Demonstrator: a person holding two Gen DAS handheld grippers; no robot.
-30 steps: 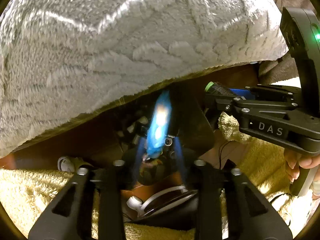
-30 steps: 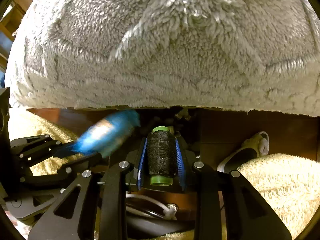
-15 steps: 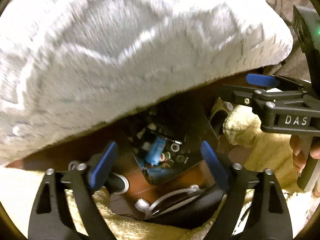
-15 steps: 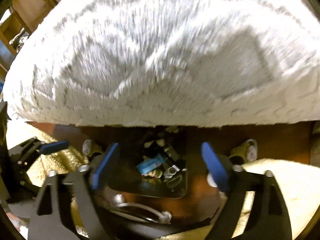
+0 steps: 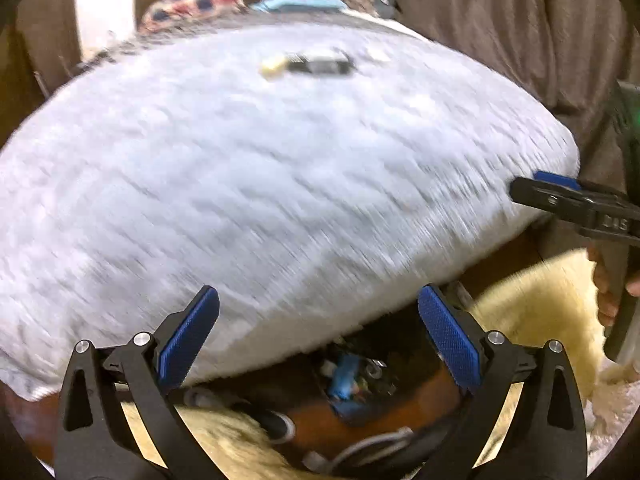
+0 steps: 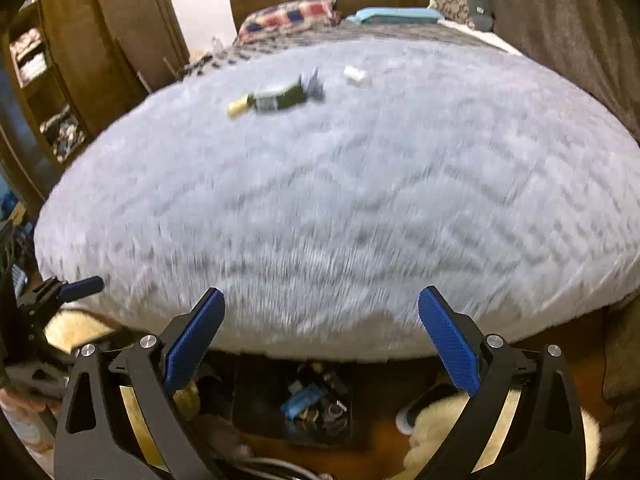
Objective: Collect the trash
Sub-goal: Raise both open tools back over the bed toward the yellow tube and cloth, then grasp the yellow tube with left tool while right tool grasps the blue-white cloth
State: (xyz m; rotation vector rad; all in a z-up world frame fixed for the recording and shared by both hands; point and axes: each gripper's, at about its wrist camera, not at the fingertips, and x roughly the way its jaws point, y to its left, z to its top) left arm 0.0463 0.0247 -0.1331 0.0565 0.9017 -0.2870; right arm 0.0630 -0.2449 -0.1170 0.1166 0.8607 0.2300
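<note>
A dark bin (image 6: 298, 404) on the floor below the bed holds a blue wrapper (image 6: 302, 398) and small scraps; it also shows in the left wrist view (image 5: 352, 376). My left gripper (image 5: 318, 336) is open and empty above it. My right gripper (image 6: 320, 340) is open and empty above the bin. On the fluffy grey blanket (image 6: 340, 200) far ahead lie a dark green wrapper with a yellow end (image 6: 276, 98) and a small white scrap (image 6: 356, 76). The wrapper also shows blurred in the left wrist view (image 5: 312, 65).
A cream shaggy rug (image 5: 536, 312) covers the floor. A slipper (image 6: 408, 414) lies right of the bin. White cables (image 5: 360, 446) lie near the front. Pillows (image 6: 288, 18) sit at the bed's head, a wooden wardrobe (image 6: 80, 52) at left, curtains (image 5: 500, 20) at right.
Both grippers opened and dropped the blue wrapper and the dark thread spool towards the bin. Both have since tilted up, bringing the bed top and its litter into view.
</note>
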